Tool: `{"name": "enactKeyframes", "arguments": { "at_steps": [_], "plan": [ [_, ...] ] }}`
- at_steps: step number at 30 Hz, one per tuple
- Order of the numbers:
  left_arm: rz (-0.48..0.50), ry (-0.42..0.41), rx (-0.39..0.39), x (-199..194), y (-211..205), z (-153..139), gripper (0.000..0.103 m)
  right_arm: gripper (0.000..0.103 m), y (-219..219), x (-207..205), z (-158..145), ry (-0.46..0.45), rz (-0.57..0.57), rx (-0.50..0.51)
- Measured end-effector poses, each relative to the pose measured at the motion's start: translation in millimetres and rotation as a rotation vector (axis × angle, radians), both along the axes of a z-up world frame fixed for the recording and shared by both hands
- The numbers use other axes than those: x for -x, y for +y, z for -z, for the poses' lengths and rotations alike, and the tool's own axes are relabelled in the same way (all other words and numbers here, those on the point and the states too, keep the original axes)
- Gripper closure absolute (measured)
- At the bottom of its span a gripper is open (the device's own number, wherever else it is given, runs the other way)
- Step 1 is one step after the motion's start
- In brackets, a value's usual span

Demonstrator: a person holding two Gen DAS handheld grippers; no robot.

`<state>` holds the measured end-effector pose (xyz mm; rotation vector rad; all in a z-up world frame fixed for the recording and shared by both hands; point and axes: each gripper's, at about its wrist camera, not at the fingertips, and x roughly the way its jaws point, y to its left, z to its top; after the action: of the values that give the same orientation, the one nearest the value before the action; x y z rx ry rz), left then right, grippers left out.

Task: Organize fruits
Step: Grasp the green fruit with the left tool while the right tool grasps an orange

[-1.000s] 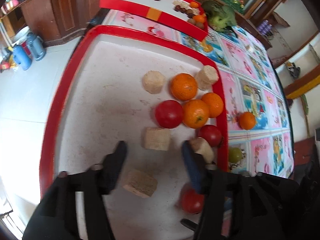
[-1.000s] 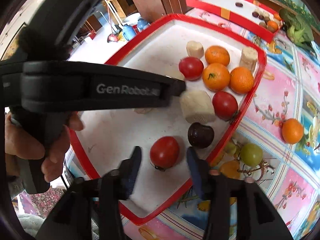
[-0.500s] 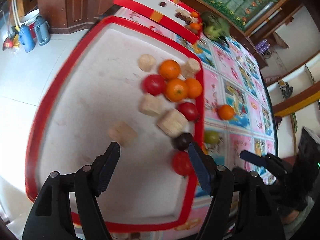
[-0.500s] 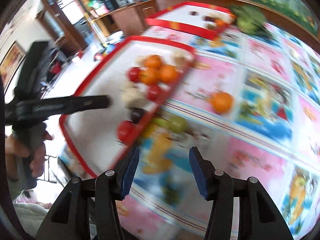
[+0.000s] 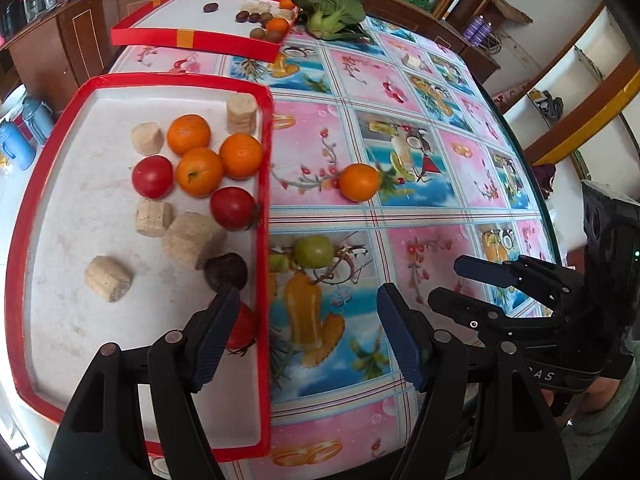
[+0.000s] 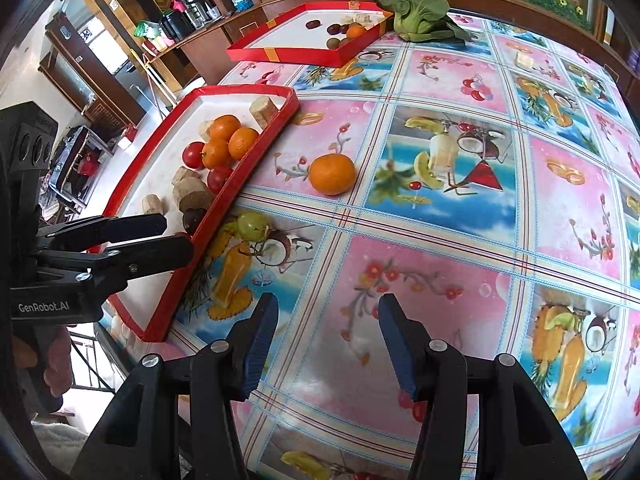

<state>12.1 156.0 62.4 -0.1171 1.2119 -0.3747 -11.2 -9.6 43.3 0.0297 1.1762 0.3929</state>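
A red-rimmed white tray (image 5: 265, 152) on the left holds three oranges (image 5: 199, 172), tomatoes (image 5: 152, 176), a dark plum (image 5: 225, 270) and several beige blocks (image 5: 192, 239). One tomato (image 5: 243, 330) is half hidden behind my left finger. On the patterned tablecloth right of the tray lie a loose orange (image 5: 359, 182) (image 6: 333, 174) and a green fruit (image 5: 314, 251) (image 6: 252, 225). My left gripper (image 5: 307, 304) (image 6: 178, 234) hovers open and empty over the tray's right rim, below the green fruit. To its right, over bare cloth, my right gripper (image 6: 328, 312) (image 5: 448, 284) is open and empty.
A second red tray (image 6: 304, 54) with small fruits sits at the table's far edge, a leafy green vegetable (image 6: 416, 12) beside it. Wooden cabinets stand behind. The floor drops off left of the near tray. A hand (image 6: 56, 364) holds the left gripper.
Both grippers have swung right, off the tray's inside and over the tablecloth. The right one left the tomato it hovered over. Neither picked anything up.
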Motion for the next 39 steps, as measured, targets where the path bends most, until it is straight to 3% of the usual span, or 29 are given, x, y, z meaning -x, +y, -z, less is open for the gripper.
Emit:
{"name": "enactKeyframes", "arguments": {
  "at_steps": [8,18,22,28,36,38,39],
  "plan": [
    [0.01,0.012,-0.029,-6.7,-23.9,9.5,0.033,0.049,-14.3,-2.7,-2.6,-0.01,0.011,0.0],
    [0.034,0.009,-0.102,-21.5,-44.4,23.1,0.034,0.049,-16.9,-39.7,-8.0,-0.009,0.028,-0.045],
    [0.037,0.03,-0.125,-26.6,-46.7,33.6,0.055,0.049,-11.6,-55.5,-6.6,-0.008,0.021,-0.036],
    [0.013,0.021,-0.151,-33.9,-41.6,39.8,0.074,0.049,4.4,-74.9,3.3,0.013,-0.018,-0.023],
    [0.033,0.014,-0.136,-36.4,-39.3,39.7,0.075,0.05,35.3,-96.2,23.1,0.027,-0.057,0.029],
    [0.039,0.015,-0.131,-36.5,-37.9,39.3,0.075,0.054,41.0,-100.1,31.0,0.041,-0.059,0.061],
    [0.041,0.015,-0.129,-35.8,-37.4,38.8,0.076,0.062,41.4,-99.6,32.0,0.026,-0.044,0.077]
  ]
}}
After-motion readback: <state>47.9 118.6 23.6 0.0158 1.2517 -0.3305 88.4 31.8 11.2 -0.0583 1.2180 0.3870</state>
